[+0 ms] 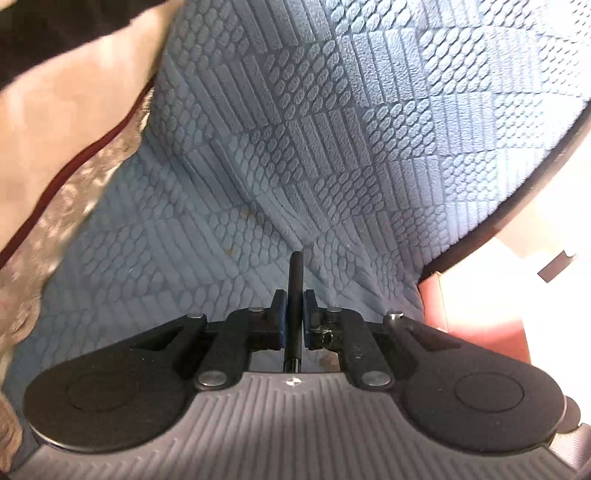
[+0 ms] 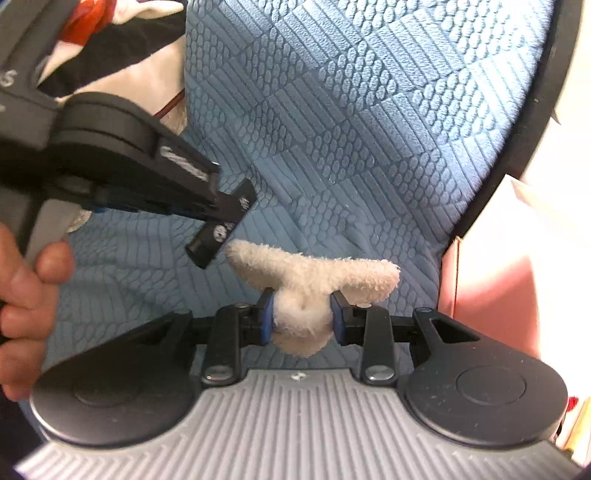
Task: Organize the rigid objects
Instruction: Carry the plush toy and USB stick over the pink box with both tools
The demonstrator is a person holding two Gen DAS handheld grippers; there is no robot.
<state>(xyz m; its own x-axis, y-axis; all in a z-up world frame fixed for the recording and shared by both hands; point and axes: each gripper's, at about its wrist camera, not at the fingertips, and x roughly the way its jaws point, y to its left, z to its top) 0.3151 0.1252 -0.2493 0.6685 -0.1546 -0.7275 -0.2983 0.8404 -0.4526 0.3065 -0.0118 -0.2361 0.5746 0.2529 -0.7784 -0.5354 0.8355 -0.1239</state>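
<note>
In the left wrist view my left gripper [image 1: 294,314] is shut on a thin black rod [image 1: 295,280] that stands upright between its blue pads, above a blue textured blanket [image 1: 332,129]. In the right wrist view my right gripper [image 2: 303,314] is shut on a cream fluffy plush piece [image 2: 314,273] with two limbs spreading left and right. The left gripper [image 2: 221,225] also shows in the right wrist view at the left, held by a hand [image 2: 26,295], its tip close to the plush piece's left limb.
The blue blanket [image 2: 369,110] covers a rounded surface with a dark rim [image 2: 524,155]. A pink box [image 2: 491,295] stands at the right. Beige and patterned fabric [image 1: 74,129] lies at the left; red and black cloth [image 2: 92,22] lies at the upper left.
</note>
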